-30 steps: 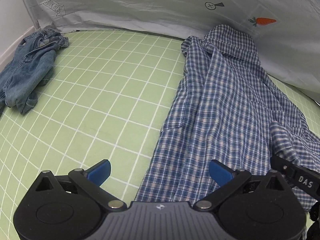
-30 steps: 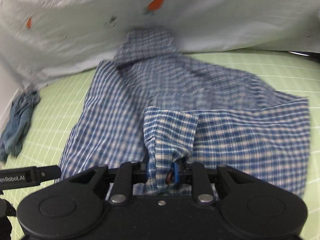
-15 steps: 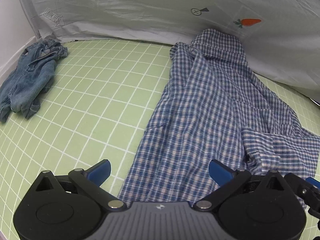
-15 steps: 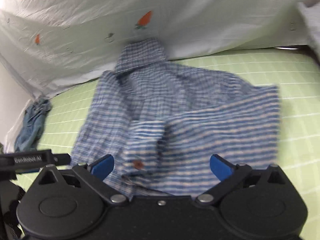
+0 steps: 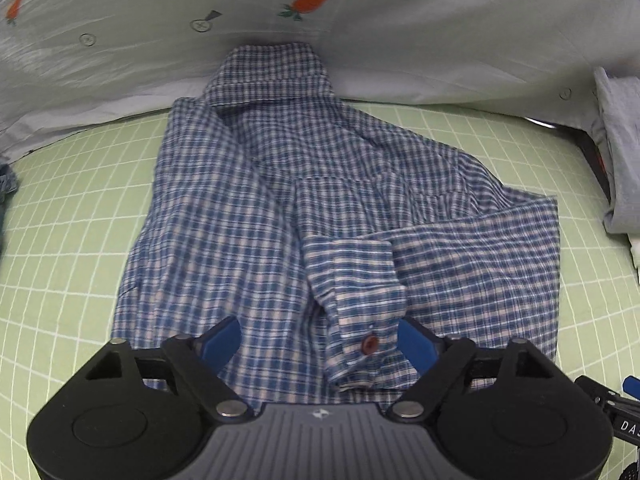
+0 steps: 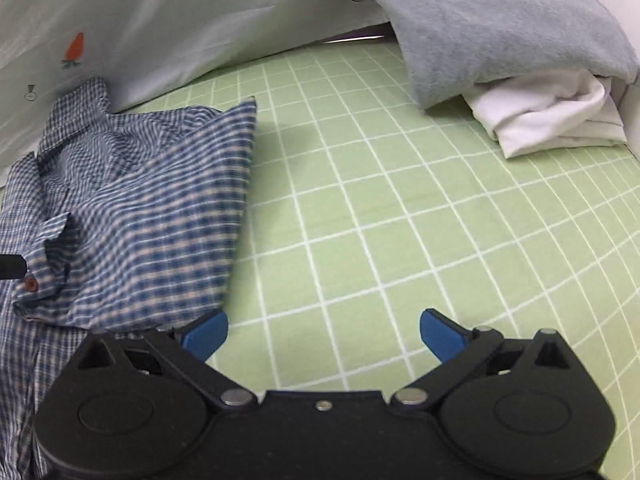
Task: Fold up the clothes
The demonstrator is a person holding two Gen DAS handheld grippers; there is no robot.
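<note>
the plaid shirt (image 5: 248,216) lies on our green checked sheet (image 6: 400,220), collar up against the white quilt (image 5: 400,40); its right sleeve (image 5: 460,256) is now folded across the body, cuff (image 5: 352,292) resting near the middle — a second ago our right gripper (image 6: 324,330) was clamped on that cuff, and half a second ago its jaws had just sprung apart over it; now it has swung off to the right, jaws wide and holding nothing, above bare sheet, facing a folded pile of grey and white clothes (image 6: 520,80); our left gripper (image 5: 320,340), wide and empty throughout, has moved from the shirt's left edge to hover over its lower middle, just before the cuff; so we judge the sleeve fold done and let go — what remains looks like the left side and the hem, though the hem is hidden under the gripper.
</note>
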